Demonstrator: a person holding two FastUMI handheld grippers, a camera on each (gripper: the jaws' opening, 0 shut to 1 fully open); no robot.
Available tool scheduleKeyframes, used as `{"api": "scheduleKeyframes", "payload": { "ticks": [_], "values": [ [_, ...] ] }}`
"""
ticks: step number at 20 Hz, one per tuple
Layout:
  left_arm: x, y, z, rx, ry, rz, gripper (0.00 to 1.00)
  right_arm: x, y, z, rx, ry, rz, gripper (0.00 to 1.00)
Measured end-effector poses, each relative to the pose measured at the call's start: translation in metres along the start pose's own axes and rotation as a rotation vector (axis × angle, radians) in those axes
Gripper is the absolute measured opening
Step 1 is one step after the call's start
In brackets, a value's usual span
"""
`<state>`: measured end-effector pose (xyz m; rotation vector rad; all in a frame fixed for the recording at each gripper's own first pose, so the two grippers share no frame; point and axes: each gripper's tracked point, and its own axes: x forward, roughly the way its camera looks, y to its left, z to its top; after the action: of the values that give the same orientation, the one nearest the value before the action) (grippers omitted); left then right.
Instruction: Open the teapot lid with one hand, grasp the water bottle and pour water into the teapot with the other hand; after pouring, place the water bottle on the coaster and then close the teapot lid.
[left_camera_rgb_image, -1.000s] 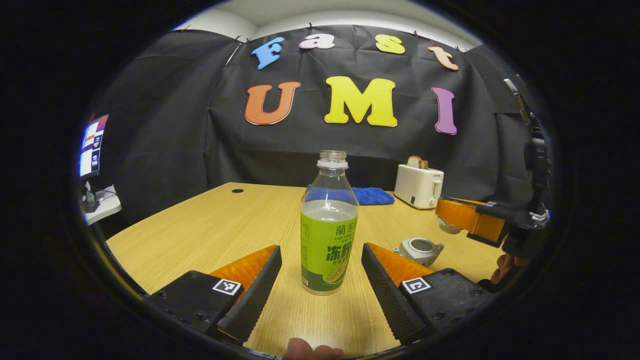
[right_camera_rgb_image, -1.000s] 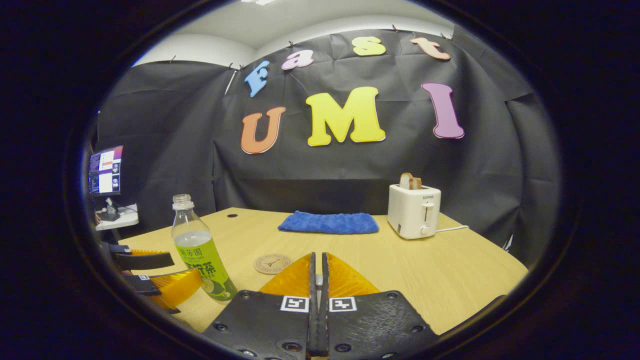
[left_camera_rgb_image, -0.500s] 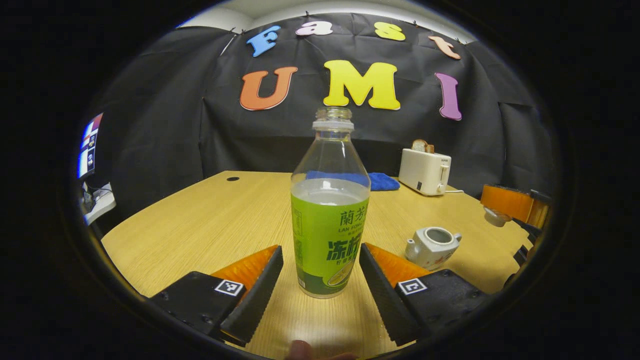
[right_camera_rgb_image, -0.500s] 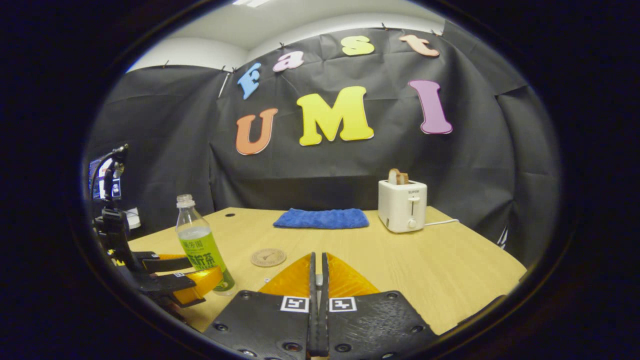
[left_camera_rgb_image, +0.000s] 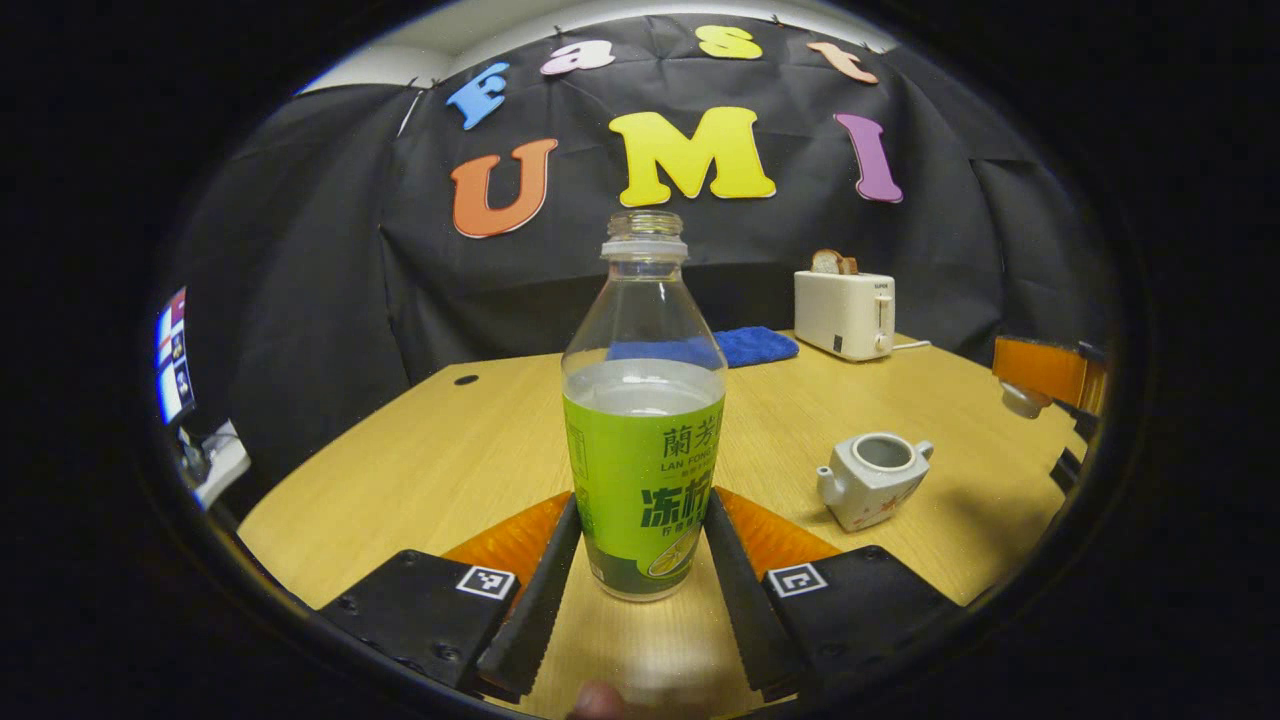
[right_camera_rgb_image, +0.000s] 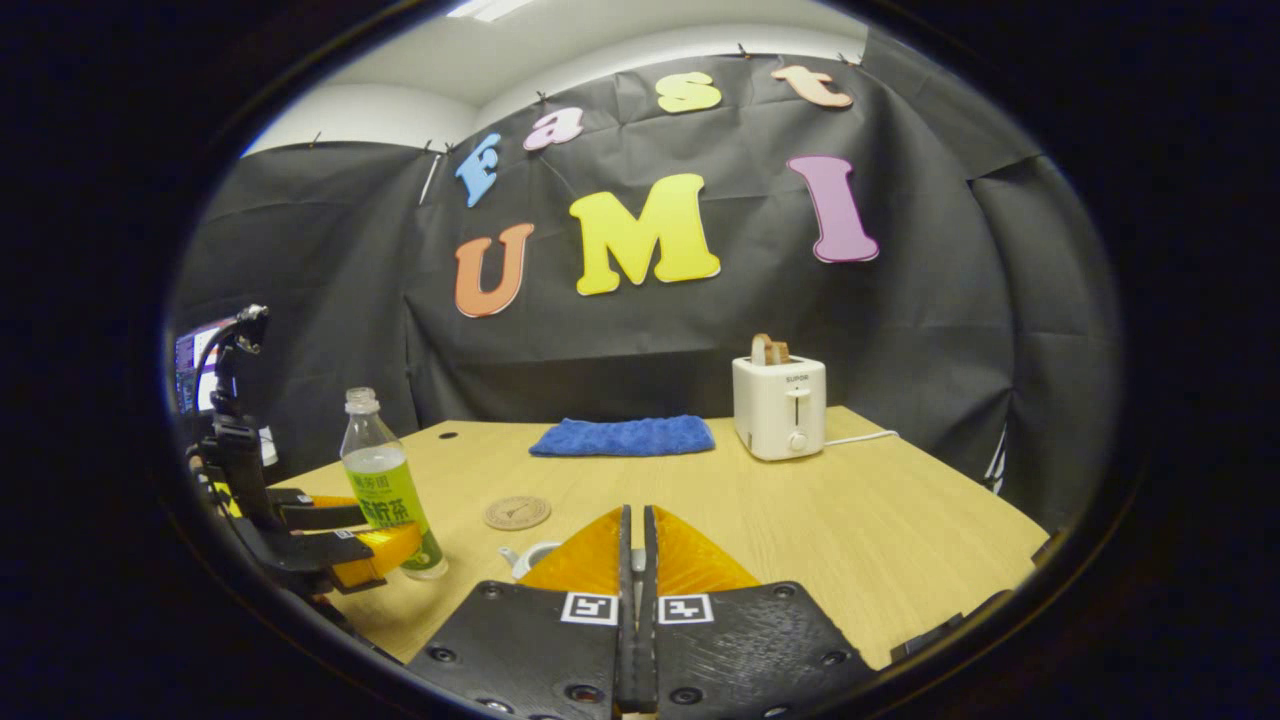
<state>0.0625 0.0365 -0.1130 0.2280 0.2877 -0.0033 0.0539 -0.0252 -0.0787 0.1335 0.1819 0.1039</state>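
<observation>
Left gripper (left_camera_rgb_image: 640, 560) now closed onto upright water bottle (left_camera_rgb_image: 643, 420), neck up, right gripper (right_camera_rgb_image: 637, 560) pinched together

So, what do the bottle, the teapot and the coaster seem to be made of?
Bottle: clear glossy plastic, most likely; the wall behind shows through, and a green printed label wraps it. Teapot: probably glazed white ceramic, smooth with a soft shine. Coaster: pale brown and matte, perhaps wood or cork; too small to tell.

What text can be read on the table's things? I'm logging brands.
water bottle: label print curves out of sight, not readable whole.
toaster: front mark too small to read.
teapot: no wording visible.
</observation>
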Motion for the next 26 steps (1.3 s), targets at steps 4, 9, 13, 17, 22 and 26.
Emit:
{"api": "scheduleKeyframes", "payload": {
  "ticks": [4,9,13,17,22,26],
  "values": [
    [-0.003,0.027,0.014,0.267,0.017,0.116,0.75,-0.005,-0.009,0.002,0.005,-0.002,0.005,0.0],
    [-0.007,0.037,0.037,0.583,0.033,0.172,0.74,-0.011,-0.024,0.002,0.01,-0.005,0.001,0.0],
    [-0.008,0.042,0.055,0.809,0.039,0.224,0.74,-0.016,-0.037,0.0,0.017,-0.004,-0.001,0.0],
    [-0.005,0.04,0.05,1.06,0.069,0.24,0.74,-0.018,-0.049,-0.002,0.03,0.0,-0.007,0.0],
    [-0.001,0.027,0.043,1.274,0.106,0.205,0.73,-0.022,-0.061,-0.008,0.033,0.007,-0.014,0.0],
    [0.003,0.025,0.049,1.422,0.155,0.192,0.74,-0.026,-0.069,-0.011,0.045,0.006,-0.022,0.0]
  ]
}}
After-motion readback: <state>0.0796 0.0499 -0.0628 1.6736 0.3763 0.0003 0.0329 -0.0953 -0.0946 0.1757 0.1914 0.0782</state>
